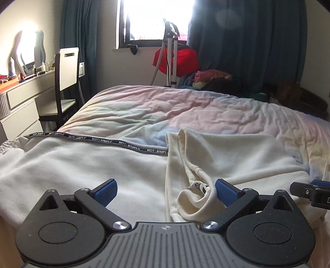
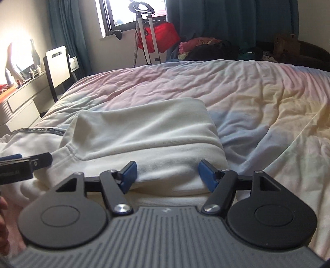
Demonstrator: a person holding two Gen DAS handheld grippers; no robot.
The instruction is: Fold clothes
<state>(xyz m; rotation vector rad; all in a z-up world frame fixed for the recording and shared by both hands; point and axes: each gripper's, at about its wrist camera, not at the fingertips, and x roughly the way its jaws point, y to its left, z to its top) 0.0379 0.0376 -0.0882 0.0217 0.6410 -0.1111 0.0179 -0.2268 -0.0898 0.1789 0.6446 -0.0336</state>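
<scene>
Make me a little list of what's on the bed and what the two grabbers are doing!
garment: white hooded sweatshirt lying on the bed, hood folded over
trim: black tape with white lettering along one edge
bed cover: wrinkled pastel quilt
left gripper: open, low over the sweatshirt, drawstring tip between its fingers
right gripper: open, the hood's near edge bulging between its fingers, pads apart from the cloth
background: chair, window, red bag

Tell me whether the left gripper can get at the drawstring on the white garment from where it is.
Probably yes. The left gripper stands open just over the drawstring, which lies exposed in the hem fold of the white garment; nothing covers it.
</scene>
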